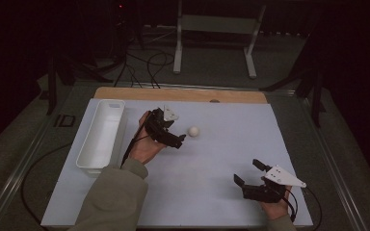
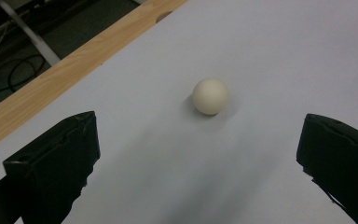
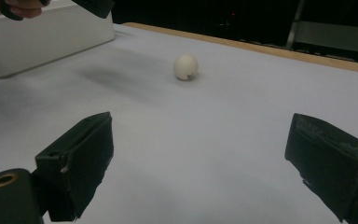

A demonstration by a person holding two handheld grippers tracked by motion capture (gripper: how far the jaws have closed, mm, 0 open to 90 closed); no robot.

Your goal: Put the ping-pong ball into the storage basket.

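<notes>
The left gripper (image 1: 182,138) hovers over the pale sheet (image 1: 212,159) with its jaws spread wide and nothing between them. A small white ball (image 1: 193,131) lies on the sheet just ahead of its jaw tips, close but not touching. In the left gripper view the ball (image 2: 209,96) sits ahead of the gap between the two black jaws, a little nearer the right-hand one, with a wooden table edge (image 2: 74,65) running off beyond the left-hand jaw. A white tray (image 1: 101,134) stands just behind the hand that holds this gripper, on the side away from the ball.

The right gripper (image 1: 248,172) is well apart from the ball, low over the near part of the sheet, its jaws also spread wide and empty. In the right gripper view the ball (image 3: 186,67) lies far ahead, roughly in line with the gap between the jaws, and the tray (image 3: 42,39) shows farther off to the left.
</notes>
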